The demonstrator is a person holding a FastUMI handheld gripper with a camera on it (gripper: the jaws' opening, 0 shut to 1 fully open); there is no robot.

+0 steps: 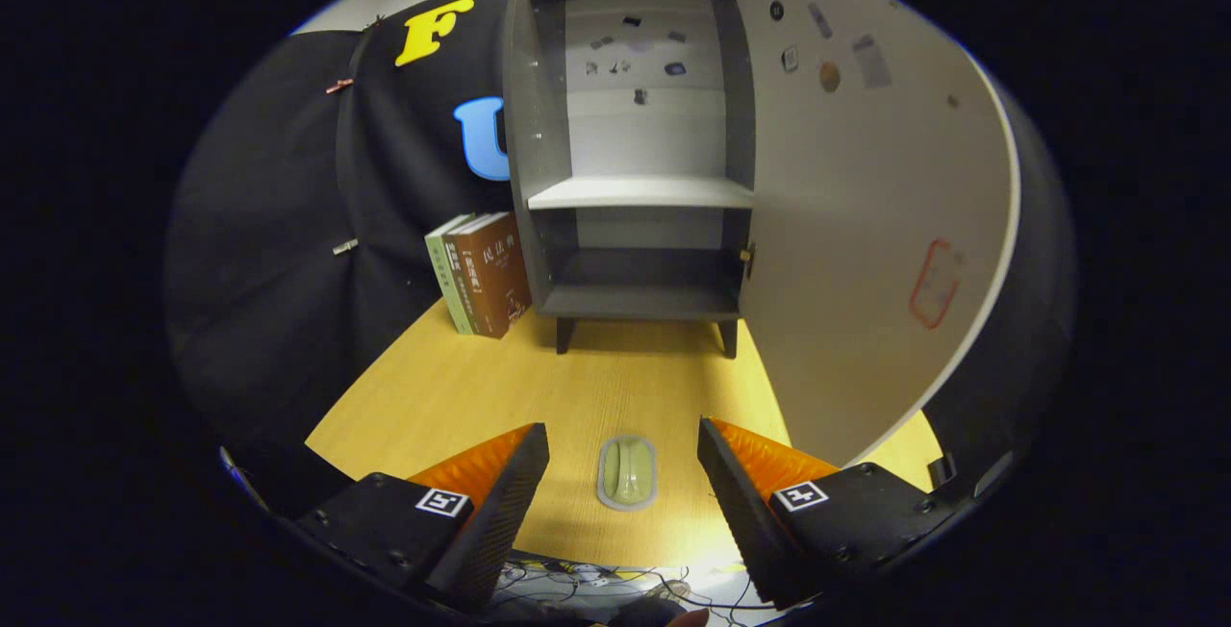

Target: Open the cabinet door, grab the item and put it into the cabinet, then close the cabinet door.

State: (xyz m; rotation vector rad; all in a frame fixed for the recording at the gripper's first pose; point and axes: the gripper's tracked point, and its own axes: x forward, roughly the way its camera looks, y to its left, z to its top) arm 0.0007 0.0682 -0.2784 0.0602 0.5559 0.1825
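You are looking down along the gripper [623, 449] at a pale wooden table [423, 396] set against the booth's black cloth wall [279, 252]. At the far side of the table stands a small grey cabinet [640, 156] on short dark legs, its door [866, 223] swung wide open toward your right, so the inner face of the door fills much of that side. Inside, a light shelf [640, 192] splits the cabinet into an upper and a lower compartment, and both look bare. Just left of the cabinet, two books [481, 273] stand upright, leaning against the cloth. The item you are after, a small pale green soap-like object [627, 471] in a shallow rounded tray, lies flat on the table between the two fingers, touching neither; the fingers are spread well apart with open space on either side of it. It sits near the table's close edge, well apart from the cabinet. Below that edge you can glimpse a tangle of cables [577, 577], partly cut off. Small stickers or magnets dot the cabinet's back panel and the door, too small to make out.
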